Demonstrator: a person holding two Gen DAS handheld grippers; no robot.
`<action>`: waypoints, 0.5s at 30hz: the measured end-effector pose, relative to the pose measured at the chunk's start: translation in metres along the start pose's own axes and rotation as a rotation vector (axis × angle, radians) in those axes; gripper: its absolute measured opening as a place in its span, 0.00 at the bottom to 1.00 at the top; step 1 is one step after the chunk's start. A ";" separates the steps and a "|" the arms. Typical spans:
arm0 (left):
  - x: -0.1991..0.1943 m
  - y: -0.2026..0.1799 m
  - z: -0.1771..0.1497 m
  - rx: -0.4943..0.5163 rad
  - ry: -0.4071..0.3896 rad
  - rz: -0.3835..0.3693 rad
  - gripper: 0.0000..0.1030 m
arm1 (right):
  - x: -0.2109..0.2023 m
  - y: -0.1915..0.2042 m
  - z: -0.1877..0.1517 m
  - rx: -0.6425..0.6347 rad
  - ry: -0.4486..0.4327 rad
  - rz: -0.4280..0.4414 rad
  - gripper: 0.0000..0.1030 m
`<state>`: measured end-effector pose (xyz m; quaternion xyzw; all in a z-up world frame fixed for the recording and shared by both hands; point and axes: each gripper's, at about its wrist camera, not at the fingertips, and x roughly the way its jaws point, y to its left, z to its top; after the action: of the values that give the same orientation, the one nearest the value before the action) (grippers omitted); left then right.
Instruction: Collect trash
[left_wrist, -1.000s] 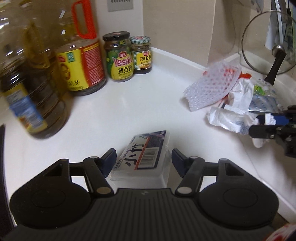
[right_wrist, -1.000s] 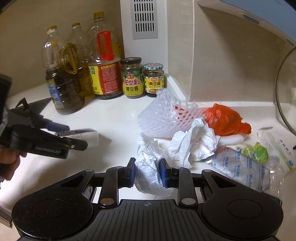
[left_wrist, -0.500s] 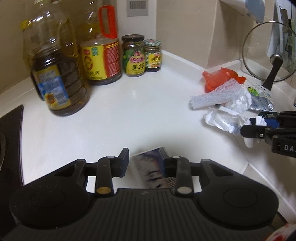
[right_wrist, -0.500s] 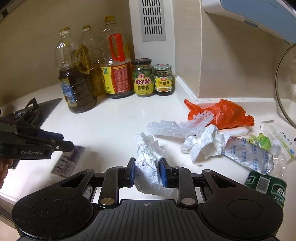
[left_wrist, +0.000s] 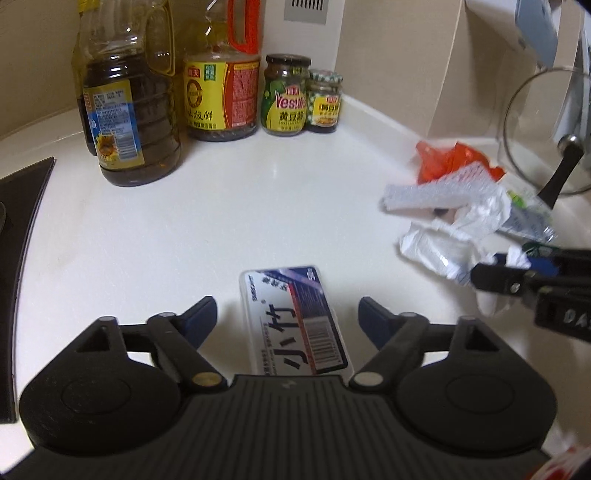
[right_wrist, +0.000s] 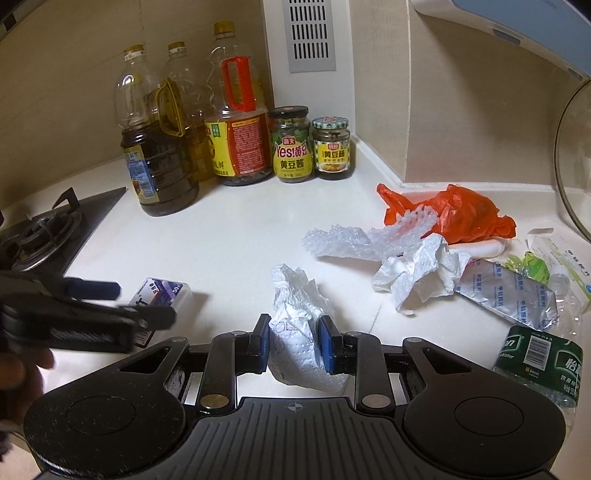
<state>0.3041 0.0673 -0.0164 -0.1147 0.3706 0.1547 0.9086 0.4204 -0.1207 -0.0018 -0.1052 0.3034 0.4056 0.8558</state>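
A small clear plastic box (left_wrist: 295, 321) with a printed label and barcode was seen lying flat on the white surface (left_wrist: 229, 221), between the jaws of the left gripper (left_wrist: 286, 317). Those jaws were spread wide and opening, with a gap left on each side of the box, so that neither pad pressed on it. In the right wrist view the same box (right_wrist: 162, 295) was shown partly hidden behind the left gripper (right_wrist: 144, 302), which was held by a hand (right_wrist: 22, 369) at the frame's left edge.

A crumpled white paper towel (right_wrist: 299, 332) was pinched between the narrowly set jaws of the right gripper (right_wrist: 293, 341), its blue pads pressed against the wad on both sides.

More trash was left heaped near the corner to the right: an orange plastic bag (right_wrist: 458, 210), a strip of white foam netting (right_wrist: 369, 236) just in front of it, another crumpled tissue (right_wrist: 421, 273), a silver foil packet (right_wrist: 513, 295), and a green-labelled crushed bottle (right_wrist: 539, 358) at the right edge.

At the back wall, three oil bottles (right_wrist: 159, 155) and two sauce jars (right_wrist: 291, 144) were lined upright. A gas burner (right_wrist: 44, 232) was visible at the left, and a glass pot lid (left_wrist: 535, 129) was propped at the right.
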 end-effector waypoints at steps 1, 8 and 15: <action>0.002 -0.003 -0.002 0.010 0.002 0.019 0.72 | 0.000 -0.001 0.000 -0.001 0.000 0.001 0.27; 0.008 -0.006 -0.014 0.034 0.026 0.062 0.53 | -0.002 -0.005 -0.003 0.005 0.000 0.006 0.27; -0.019 -0.009 -0.020 0.058 0.013 0.070 0.53 | -0.014 -0.002 -0.008 0.011 -0.009 0.028 0.27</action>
<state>0.2822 0.0492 -0.0161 -0.0762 0.3844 0.1749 0.9032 0.4117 -0.1335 0.0005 -0.0943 0.3031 0.4165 0.8519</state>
